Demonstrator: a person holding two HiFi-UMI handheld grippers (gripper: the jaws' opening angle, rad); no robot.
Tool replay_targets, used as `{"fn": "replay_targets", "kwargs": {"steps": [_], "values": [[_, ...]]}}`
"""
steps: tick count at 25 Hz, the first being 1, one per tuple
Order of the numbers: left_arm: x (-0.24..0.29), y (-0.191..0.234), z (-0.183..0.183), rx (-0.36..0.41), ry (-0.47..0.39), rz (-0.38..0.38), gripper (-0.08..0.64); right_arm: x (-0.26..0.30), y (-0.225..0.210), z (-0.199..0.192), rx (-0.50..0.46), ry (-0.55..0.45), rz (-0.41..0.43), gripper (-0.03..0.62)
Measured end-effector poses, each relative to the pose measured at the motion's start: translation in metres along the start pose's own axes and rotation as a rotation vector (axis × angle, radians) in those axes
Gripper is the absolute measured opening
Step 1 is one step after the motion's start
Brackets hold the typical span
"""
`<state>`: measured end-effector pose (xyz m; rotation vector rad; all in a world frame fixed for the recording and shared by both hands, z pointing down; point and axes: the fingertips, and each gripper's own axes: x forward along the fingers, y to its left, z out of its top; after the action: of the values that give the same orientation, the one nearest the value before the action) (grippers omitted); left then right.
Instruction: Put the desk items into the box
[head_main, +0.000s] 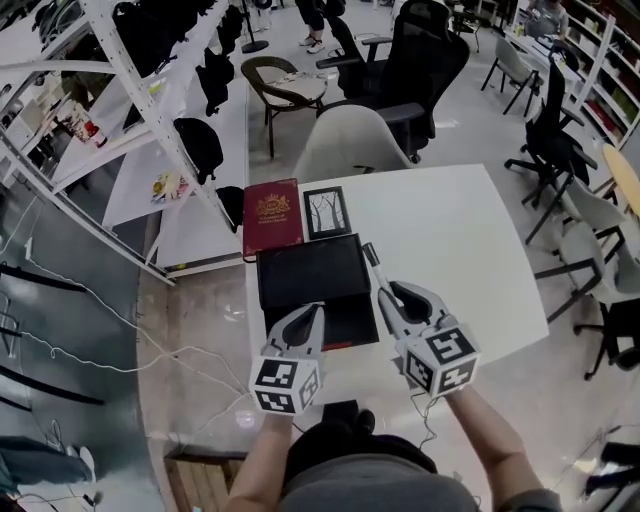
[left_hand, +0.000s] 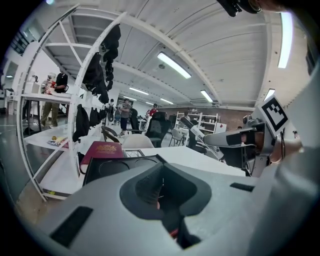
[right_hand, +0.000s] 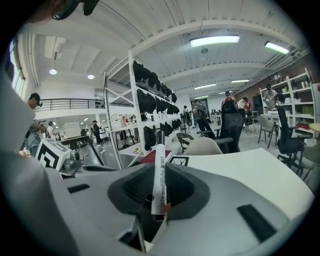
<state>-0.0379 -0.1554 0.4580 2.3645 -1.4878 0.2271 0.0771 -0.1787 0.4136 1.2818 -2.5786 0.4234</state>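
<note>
A white pen (right_hand: 159, 175) is gripped between the jaws of the right gripper (head_main: 398, 298), just beside the open black box (head_main: 310, 272) on the tabletop (head_main: 450, 250). The left gripper (head_main: 305, 318) is held closed, empty, over the box's near edge. The box's contents cannot be made out.

A white table (head_main: 450, 250) fills the middle of the head view. At 12 o'clock a pale shell chair (head_main: 350, 140) stands against its far edge, with black office chairs (head_main: 420, 50) beyond. A white rack (head_main: 150, 95) hung with dark gear runs from 9 to 11 o'clock. Pale glossy floor (head_main: 200, 330) lies at 8 o'clock. Long ceiling strip lights (right_hand: 215, 41) glow overhead.
</note>
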Motion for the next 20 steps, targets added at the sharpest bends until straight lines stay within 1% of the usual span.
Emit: {"fn": "replay_targets", "kwargs": {"steps": [3, 7, 13, 20], "values": [[-0.009, 0.005, -0.003, -0.008, -0.004, 0.023, 0.008, 0.004, 0.013, -0.003, -0.028, 0.015, 0.047, 0.075], [-0.021, 0.016, -0.004, -0.021, -0.013, 0.063, 0.008, 0.014, 0.032, -0.008, -0.104, 0.045, 0.108, 0.075], [-0.041, 0.034, -0.004, -0.041, -0.031, 0.139, 0.008, 0.029, 0.061, -0.017, -0.191, 0.095, 0.221, 0.075], [-0.062, 0.054, -0.012, -0.071, -0.042, 0.22, 0.008, 0.041, 0.088, -0.029, -0.363, 0.13, 0.344, 0.075]]}}
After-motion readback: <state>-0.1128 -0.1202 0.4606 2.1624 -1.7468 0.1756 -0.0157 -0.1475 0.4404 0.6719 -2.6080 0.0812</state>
